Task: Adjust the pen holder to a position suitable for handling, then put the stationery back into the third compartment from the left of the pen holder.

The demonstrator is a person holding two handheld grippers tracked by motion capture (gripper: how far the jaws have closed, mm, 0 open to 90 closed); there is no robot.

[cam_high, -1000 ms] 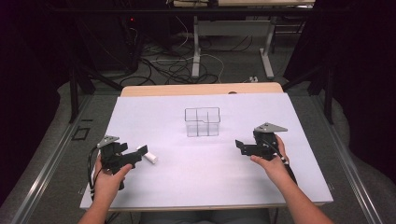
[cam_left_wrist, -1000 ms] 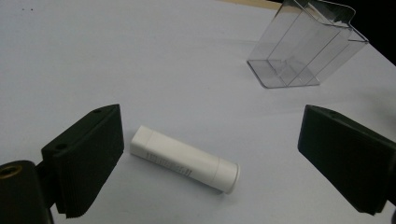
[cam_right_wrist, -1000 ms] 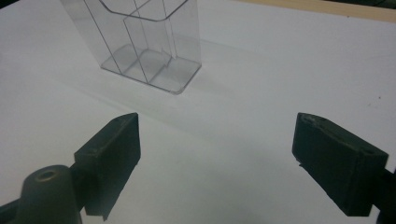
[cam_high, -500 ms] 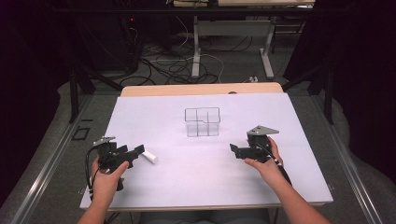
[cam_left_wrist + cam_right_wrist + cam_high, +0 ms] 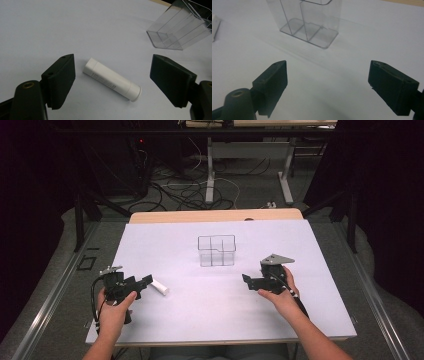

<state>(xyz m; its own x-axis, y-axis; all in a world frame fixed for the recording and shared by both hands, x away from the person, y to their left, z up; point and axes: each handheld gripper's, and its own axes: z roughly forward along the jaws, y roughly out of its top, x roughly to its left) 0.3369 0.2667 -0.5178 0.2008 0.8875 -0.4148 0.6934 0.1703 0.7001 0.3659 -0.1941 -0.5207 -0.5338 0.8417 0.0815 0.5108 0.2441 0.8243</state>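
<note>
Grippers rest low over the white table (image 5: 210,310), one in each hand. Left gripper (image 5: 112,77): jaws apart on either side of the white tube (image 5: 112,79), which lies flat between them, touching neither pad; the jaws have just been closing. In the high view, the left gripper (image 5: 145,282) sits at the near left with the white tube (image 5: 159,287) just off its tips. Right gripper (image 5: 246,281): jaws wide, nothing between them, aimed at the clear divided container (image 5: 308,20). Farther back, the clear divided container (image 5: 216,251) stands upright at mid-table, well apart from both grippers.
</note>
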